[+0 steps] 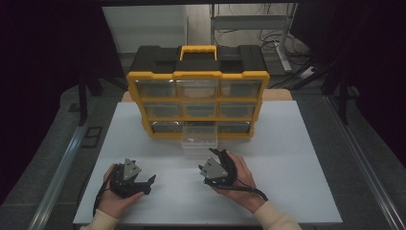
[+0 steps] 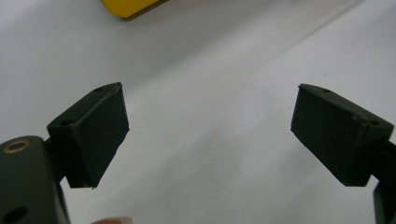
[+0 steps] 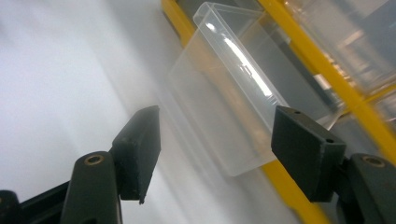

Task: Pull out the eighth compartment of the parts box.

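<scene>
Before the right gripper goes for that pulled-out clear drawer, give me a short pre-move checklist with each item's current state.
1. Right gripper open: ok, jaws stand wide apart with nothing between them.
2. Left gripper open and free: ok, only the bare white table lies between its jaws.
3. Clear plastic drawer pulled out of the bottom middle slot of the yellow-and-black organizer cabinet: ok.
4. Right gripper aimed at the drawer: ok, the drawer lies ahead of its jaws in the right gripper view, not yet touched.
5. Drawer contents: cannot tell, something small and pale may lie inside.
6. The other drawers pushed in: ok.
</scene>
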Motion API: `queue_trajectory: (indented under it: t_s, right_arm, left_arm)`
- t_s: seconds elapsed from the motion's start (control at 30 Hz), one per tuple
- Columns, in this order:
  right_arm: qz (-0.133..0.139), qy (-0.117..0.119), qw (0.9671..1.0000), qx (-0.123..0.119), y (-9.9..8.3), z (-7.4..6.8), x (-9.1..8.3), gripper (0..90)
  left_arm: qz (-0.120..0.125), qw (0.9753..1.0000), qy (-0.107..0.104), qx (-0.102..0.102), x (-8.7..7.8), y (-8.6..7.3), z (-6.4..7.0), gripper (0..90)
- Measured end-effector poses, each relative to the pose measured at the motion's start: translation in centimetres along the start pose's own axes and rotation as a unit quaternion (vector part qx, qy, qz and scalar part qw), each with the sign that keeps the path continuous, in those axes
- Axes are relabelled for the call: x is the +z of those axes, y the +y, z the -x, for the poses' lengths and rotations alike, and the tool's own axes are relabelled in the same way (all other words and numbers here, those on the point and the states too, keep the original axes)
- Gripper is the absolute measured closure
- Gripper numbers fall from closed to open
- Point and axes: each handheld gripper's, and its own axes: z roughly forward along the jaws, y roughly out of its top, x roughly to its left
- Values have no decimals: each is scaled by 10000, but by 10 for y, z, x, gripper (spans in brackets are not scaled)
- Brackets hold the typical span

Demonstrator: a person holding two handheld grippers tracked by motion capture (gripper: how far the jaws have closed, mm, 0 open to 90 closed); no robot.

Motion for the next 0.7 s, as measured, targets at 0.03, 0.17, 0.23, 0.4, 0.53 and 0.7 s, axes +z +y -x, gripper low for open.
queue_trajectory:
  t_s: [0.03, 0.17, 0.23, 0.4, 0.53, 0.7]
  right_arm:
    - [18, 101, 9999, 130, -1, 2, -1, 333]
    - [66, 484, 9966, 663, -4, 11, -7, 329]
    - [89, 703, 9933, 916, -6, 15, -10, 324]
    - [146, 1176, 9815, 1502, -13, 26, -18, 318]
    - [153, 1405, 9739, 1774, -21, 31, -22, 317]
    - [96, 1657, 9659, 1985, -31, 35, -29, 309]
  left_arm:
    - [-2, 10000, -1, 1, 0, 0, 0, 117]
    - [6, 10000, 0, -10, 0, 0, -1, 117]
    - [-5, 10000, 1, -18, 0, -1, -1, 117]
    - [1, 10000, -15, -27, 1, -1, -1, 117]
    - [-1, 10000, -19, -62, 1, -2, -1, 117]
    - [-6, 10000, -30, -48, 0, -4, 0, 117]
